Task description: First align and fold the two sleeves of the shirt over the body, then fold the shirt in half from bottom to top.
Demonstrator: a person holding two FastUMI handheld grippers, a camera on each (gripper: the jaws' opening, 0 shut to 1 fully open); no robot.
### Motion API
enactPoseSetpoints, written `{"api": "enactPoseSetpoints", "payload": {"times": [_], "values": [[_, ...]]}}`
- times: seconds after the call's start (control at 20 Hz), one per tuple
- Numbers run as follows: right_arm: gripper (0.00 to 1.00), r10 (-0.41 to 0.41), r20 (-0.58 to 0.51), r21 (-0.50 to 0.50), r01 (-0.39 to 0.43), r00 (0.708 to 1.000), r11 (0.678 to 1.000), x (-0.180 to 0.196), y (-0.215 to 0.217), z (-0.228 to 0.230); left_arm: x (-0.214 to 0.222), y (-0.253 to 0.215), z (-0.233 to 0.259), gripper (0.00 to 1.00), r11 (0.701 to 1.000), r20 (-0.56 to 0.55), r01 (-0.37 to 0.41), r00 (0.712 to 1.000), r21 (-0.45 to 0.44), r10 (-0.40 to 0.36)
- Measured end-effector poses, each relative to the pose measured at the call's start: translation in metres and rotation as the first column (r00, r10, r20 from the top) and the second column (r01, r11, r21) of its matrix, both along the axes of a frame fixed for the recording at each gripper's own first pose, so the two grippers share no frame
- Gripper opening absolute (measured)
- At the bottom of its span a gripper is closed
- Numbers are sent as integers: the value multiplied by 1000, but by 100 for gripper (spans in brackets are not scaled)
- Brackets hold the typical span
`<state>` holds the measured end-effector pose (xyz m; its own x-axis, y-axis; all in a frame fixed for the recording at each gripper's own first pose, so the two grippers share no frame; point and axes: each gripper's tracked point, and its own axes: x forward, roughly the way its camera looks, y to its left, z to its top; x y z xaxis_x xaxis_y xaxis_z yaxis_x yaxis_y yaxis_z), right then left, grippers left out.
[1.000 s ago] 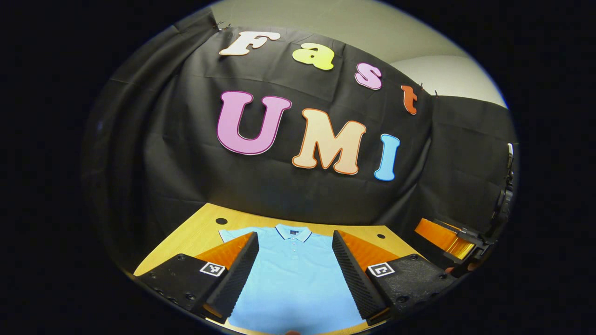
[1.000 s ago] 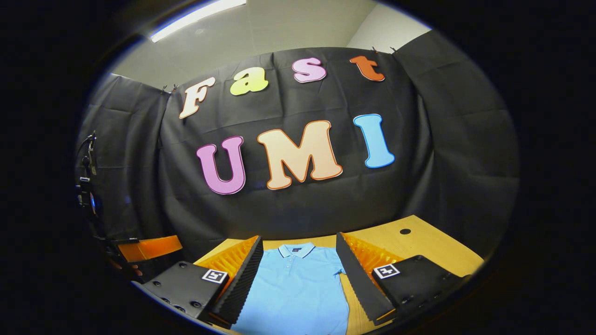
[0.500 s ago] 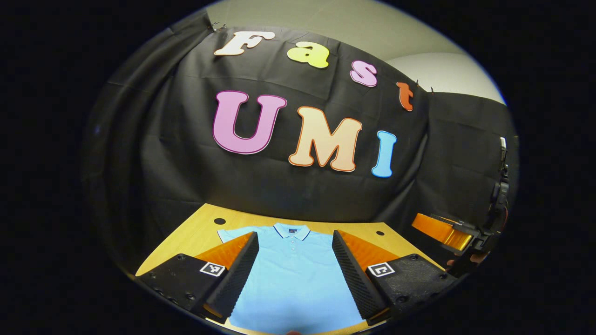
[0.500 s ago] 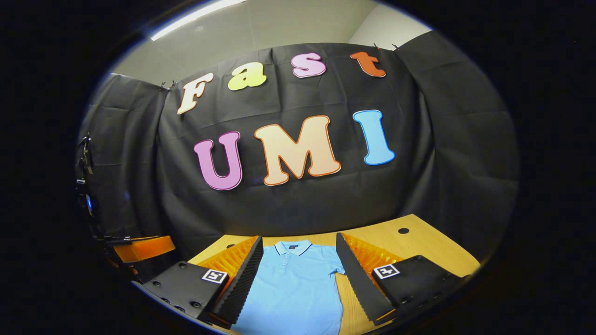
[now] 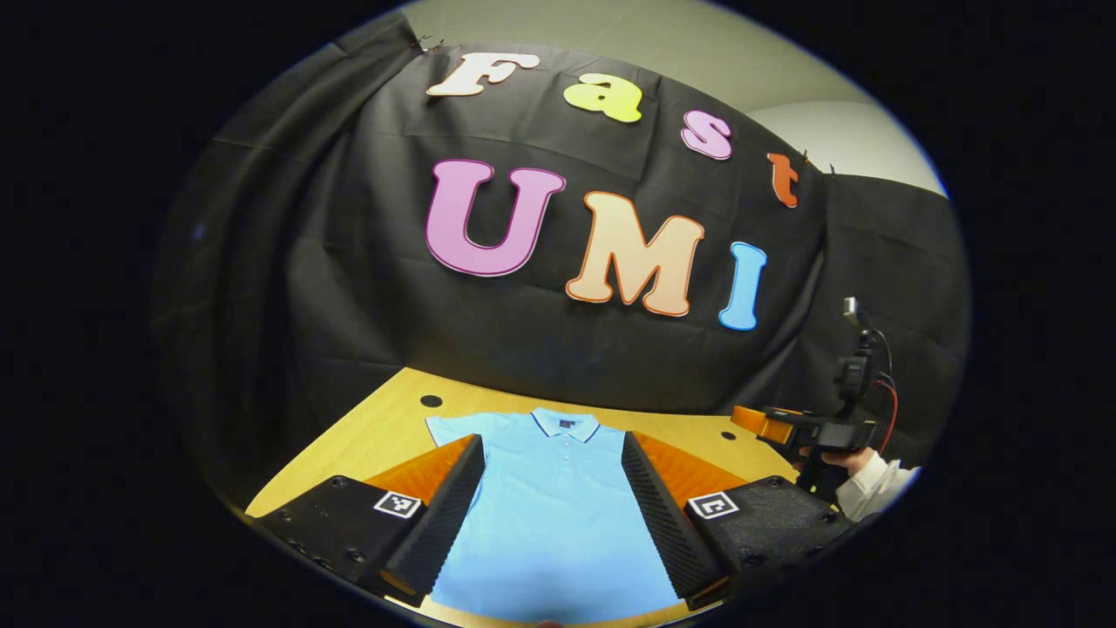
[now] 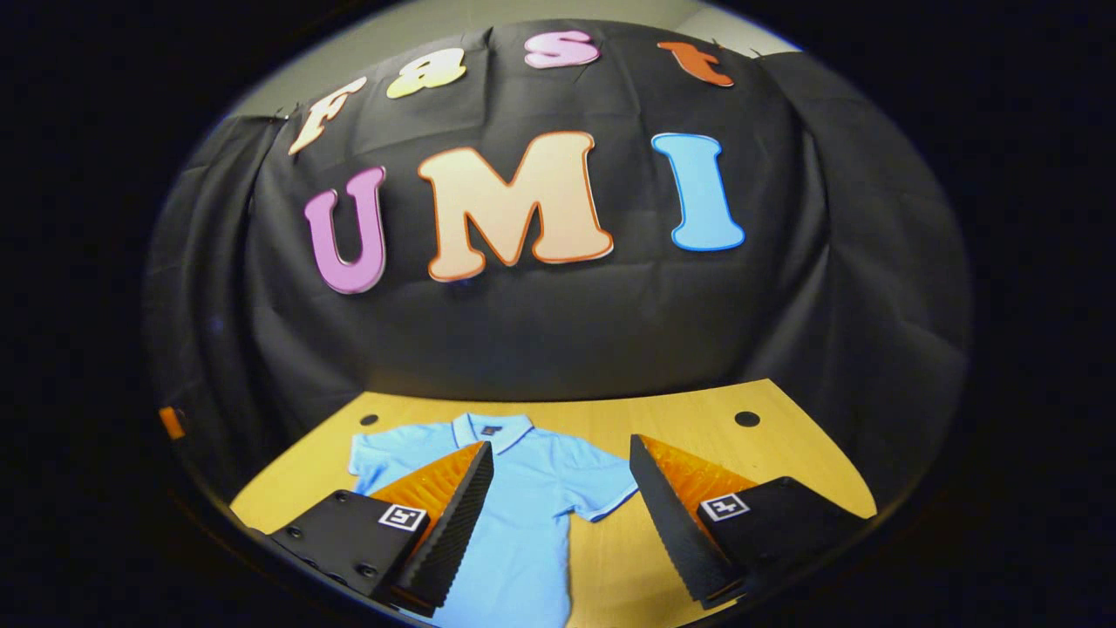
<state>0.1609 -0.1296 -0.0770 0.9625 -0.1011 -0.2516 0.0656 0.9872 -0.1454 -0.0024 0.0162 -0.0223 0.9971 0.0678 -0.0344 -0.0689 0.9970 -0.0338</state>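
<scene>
Wall: a big black cloth (image 5: 558, 340) hangs in front of me. It has soft folds and sags at both sides.
Room wall: a pale wall (image 5: 663, 44) shows above the cloth, at the top of my left gripper view.
Table: a yellow wooden table (image 6: 697, 410) stands right against the cloth.
Table holes: I see a small dark round hole (image 6: 747, 419) near its far right corner, and another hole (image 5: 431, 401) near its far left corner.
Light: the table top looks bright. The cloth looks dim, darkest at its sides.
</scene>
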Motion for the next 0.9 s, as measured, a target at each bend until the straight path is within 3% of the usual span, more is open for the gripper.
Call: {"api": "enactPoseSetpoints", "payload": {"times": [0.25,0.3,0.45,0.5,0.7,0.75,0.9], "values": [[98,-17,-149,-18,15,989,1000,58,-37,-72,8,10,0,95,999,2,-46,999,-29,46],[94,-20,-171,-20,17,985,1000,69,-44,-85,8,15,2,95,997,9,-66,998,-29,66],[98,-47,-242,-36,39,969,999,96,-70,-123,16,24,3,95,994,12,-100,995,-44,101],[94,-59,-258,-44,49,964,998,105,-78,-136,18,29,2,94,992,4,-116,993,-45,116],[98,-104,-325,-31,99,940,995,127,-104,-175,24,36,2,95,987,-1,-135,991,-89,136],[94,-116,-331,-27,113,936,993,132,-109,-181,26,36,-3,95,985,-8,-141,990,-99,140],[95,-117,-350,-12,120,929,993,140,-114,-195,28,39,-14,95,983,-44,-165,986,-85,162]]}}
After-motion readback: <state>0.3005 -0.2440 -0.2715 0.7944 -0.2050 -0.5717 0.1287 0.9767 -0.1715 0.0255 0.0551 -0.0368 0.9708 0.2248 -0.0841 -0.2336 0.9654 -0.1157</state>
